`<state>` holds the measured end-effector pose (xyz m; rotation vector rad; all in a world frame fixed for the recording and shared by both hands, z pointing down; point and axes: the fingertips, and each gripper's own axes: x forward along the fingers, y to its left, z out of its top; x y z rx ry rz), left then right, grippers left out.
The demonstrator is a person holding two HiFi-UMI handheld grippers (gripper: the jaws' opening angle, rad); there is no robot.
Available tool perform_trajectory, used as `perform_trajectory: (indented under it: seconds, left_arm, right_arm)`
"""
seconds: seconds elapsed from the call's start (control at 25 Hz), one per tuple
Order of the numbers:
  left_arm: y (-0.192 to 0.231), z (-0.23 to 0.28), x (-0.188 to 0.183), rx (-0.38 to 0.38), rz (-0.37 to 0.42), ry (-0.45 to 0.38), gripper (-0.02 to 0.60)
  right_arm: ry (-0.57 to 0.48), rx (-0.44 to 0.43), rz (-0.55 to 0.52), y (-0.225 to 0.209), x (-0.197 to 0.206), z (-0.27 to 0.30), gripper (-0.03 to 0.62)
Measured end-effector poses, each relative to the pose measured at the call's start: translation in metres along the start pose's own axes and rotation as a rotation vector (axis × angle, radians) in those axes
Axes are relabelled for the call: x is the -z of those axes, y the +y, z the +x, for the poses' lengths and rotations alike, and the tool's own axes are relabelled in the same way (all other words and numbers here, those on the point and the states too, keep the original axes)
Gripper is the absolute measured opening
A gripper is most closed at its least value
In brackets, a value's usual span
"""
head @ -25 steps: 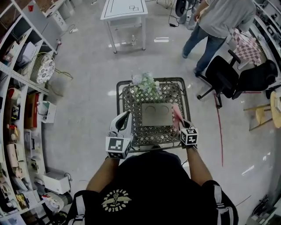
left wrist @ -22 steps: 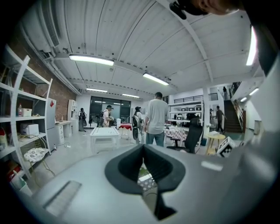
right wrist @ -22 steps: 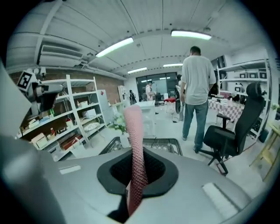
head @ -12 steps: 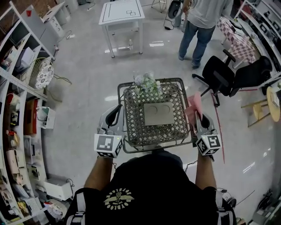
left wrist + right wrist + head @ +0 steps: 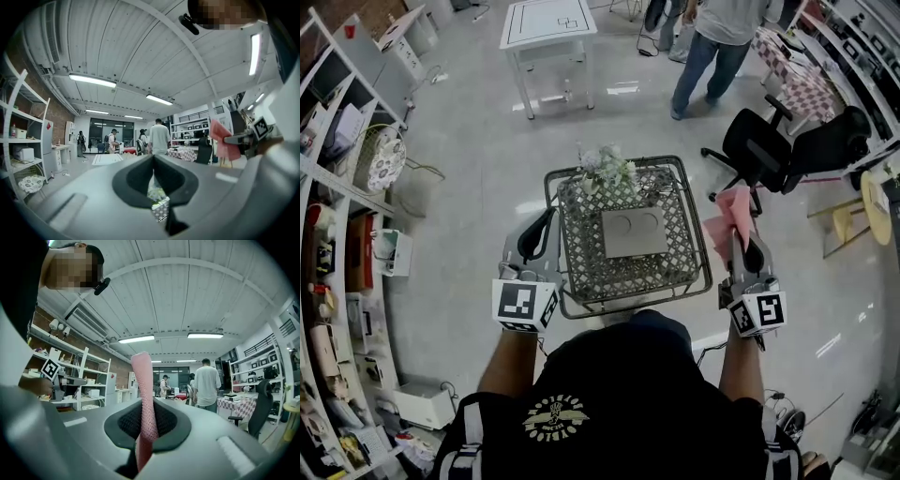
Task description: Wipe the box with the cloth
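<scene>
Beside wire table — right gripper pinches pink cloth; left gripper seemingly closed, empty.

We see a pink cloth of nubbly, mesh-like weave, soft and matt. The box looks smooth, matt grey, like card. The surface has a woven lattice top inside a thin dark metal frame. The floor shines glossy, pale grey.
</scene>
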<state>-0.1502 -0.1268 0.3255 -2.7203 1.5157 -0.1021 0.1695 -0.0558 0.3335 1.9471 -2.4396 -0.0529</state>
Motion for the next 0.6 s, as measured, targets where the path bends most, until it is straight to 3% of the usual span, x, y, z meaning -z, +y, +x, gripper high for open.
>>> perform_trajectory:
  seconds: [0.28,0.6]
  left_arm:
    - [-0.018,0.014,0.010,-0.042,0.003,0.033,0.000]
    - [-0.054,0.027,0.004,-0.098,0.007,0.009,0.000]
  right_arm:
    - [-0.001,-0.037,-0.037,-0.024,-0.001,0.010,0.017]
    - [-0.019,-0.111,-0.042,-0.057,0.000,0.017,0.017]
